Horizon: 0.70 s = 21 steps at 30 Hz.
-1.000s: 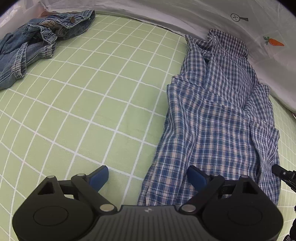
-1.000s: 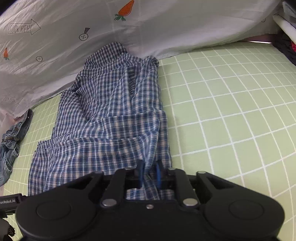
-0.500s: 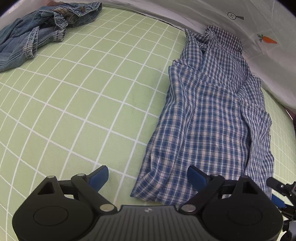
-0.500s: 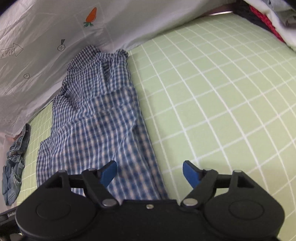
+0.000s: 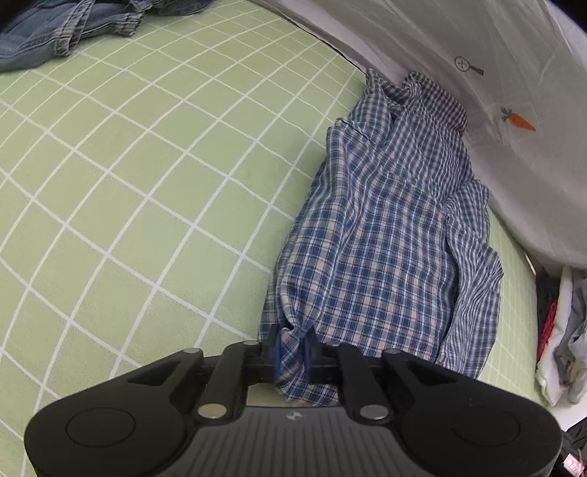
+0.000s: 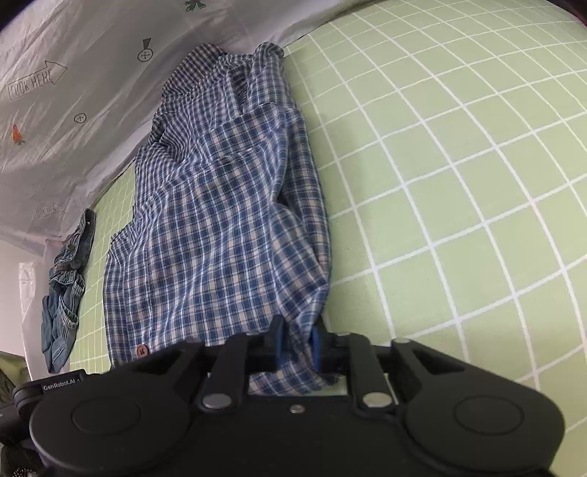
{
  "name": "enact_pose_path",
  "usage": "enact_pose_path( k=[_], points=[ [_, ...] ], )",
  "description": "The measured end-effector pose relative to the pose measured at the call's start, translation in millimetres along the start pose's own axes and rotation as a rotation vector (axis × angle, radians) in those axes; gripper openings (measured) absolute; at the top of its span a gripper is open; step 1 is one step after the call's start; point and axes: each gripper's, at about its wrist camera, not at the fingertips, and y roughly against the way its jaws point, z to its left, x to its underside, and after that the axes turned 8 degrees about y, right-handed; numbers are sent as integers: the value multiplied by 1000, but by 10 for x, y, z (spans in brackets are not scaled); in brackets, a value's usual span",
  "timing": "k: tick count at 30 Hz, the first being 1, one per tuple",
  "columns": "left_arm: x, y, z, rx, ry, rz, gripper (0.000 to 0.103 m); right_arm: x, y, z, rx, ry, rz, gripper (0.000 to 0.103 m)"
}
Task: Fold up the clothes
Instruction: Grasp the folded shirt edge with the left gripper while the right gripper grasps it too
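A: Your left hand-held gripper (image 5: 292, 352) was closing, its pads pinching the plaid shirt's (image 5: 385, 235) near hem.

B: Your right hand-held gripper (image 6: 296, 346) was closing on that hem too. The shirt lay on the green checked bed (image 5: 146, 190), collar against the white sheet (image 6: 91, 73).

- Shirt (image 5: 385, 238): blue and white plaid.
- Bed sheet (image 5: 146, 183): pale green, white grid lines.
- Jeans (image 5: 55, 33): faded blue denim.
- Cover (image 6: 73, 110): white, orange carrot prints, black markings.
- Gripper pads (image 6: 278, 343): blue.
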Motion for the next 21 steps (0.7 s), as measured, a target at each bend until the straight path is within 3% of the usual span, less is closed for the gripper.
enact_pose_path(
  k=[4, 9, 16, 19, 20, 21],
  points=[
    [131, 173, 76, 25, 14, 4, 8, 100, 239, -85, 19, 17, -39, 5],
    [469, 370, 214, 46, 40, 31, 7, 475, 544, -182, 44, 11, -40, 3],
    [946, 567, 391, 25, 71, 43, 7, 878, 929, -304, 39, 20, -43, 4],
    [1077, 621, 402, 11, 68, 21, 9, 935, 968, -347, 34, 33, -28, 21],
    [1109, 632, 410, 7, 66, 14, 11, 937, 954, -356, 29, 36, -21, 38],
    [1136, 635, 408, -4, 64, 2, 14, 927, 937, -362, 30, 39, -23, 47]
  ],
)
